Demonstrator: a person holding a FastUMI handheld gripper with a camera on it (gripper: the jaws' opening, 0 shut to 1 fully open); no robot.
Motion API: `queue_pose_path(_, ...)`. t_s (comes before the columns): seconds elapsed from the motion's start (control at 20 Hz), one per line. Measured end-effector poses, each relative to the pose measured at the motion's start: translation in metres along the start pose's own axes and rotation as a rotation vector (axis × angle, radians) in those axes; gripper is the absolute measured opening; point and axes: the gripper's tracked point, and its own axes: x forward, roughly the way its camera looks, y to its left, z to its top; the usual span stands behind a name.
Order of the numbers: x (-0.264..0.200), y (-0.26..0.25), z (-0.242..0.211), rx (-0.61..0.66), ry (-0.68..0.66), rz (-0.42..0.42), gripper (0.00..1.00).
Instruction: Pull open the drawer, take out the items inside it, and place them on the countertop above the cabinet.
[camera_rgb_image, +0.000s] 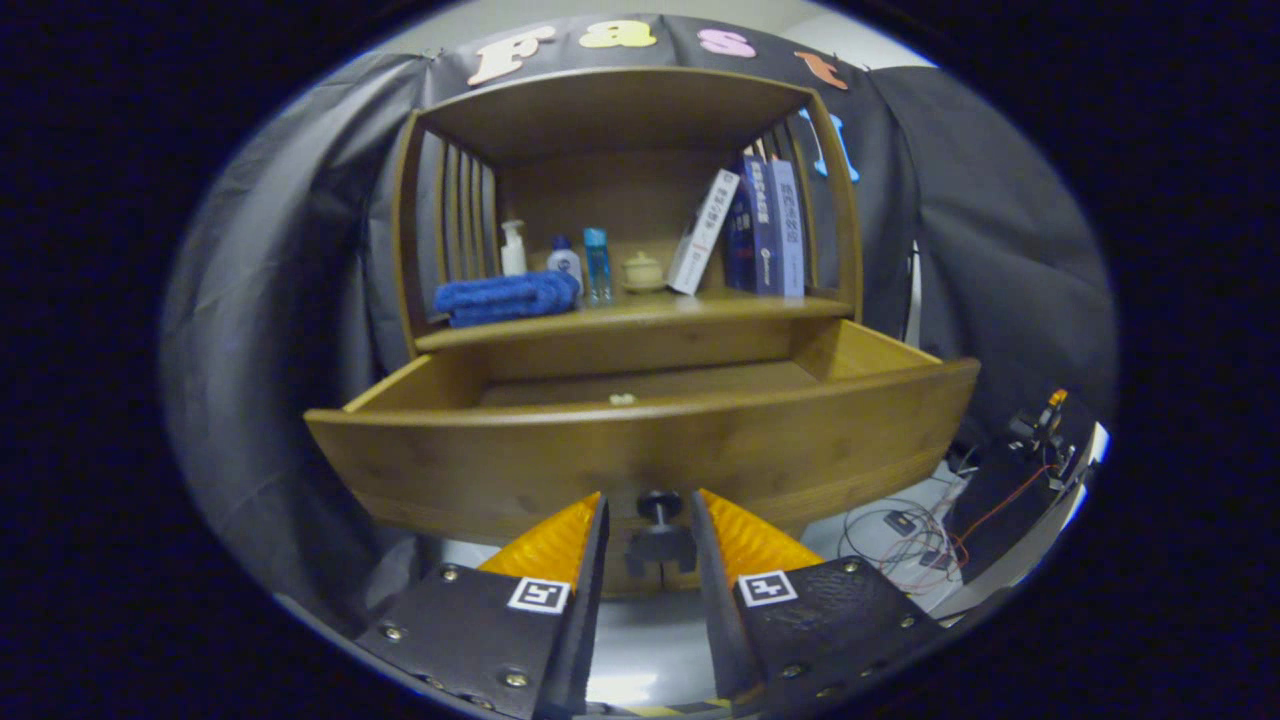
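A: We see the drawer (640, 440) pulled out of the wooden cabinet (628, 200). Where is the gripper (648, 515)?

B: Its fingers are spread, one on each side of the drawer's dark knob (659, 505), which stands on the middle of the front panel. We cannot tell if either finger touches the knob.

A: And the contents?

B: We see one small pale item (622, 399) on the drawer floor, just behind the front edge, near the middle.

A: What is on the countertop (640, 308) above?

B: At the left front edge lies a folded blue towel (507, 297). Behind it stand three small bottles (565, 258). A small pale pot (642, 271) sits mid-shelf. At the right end, a white box (703, 232) leans against upright blue books (768, 226).
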Motion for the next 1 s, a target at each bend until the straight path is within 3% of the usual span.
queue_pose_path(0.25,0.016,0.013,0.065,-0.025,-0.089,0.011,0.47)
queue_pose_path(0.4,0.047,0.018,0.08,-0.024,-0.036,0.015,0.47)
queue_pose_path(0.7,0.111,0.02,0.051,0.094,0.228,0.019,0.47)
queue_pose_path(1.0,0.137,0.012,0.014,0.073,0.423,-0.03,0.47)
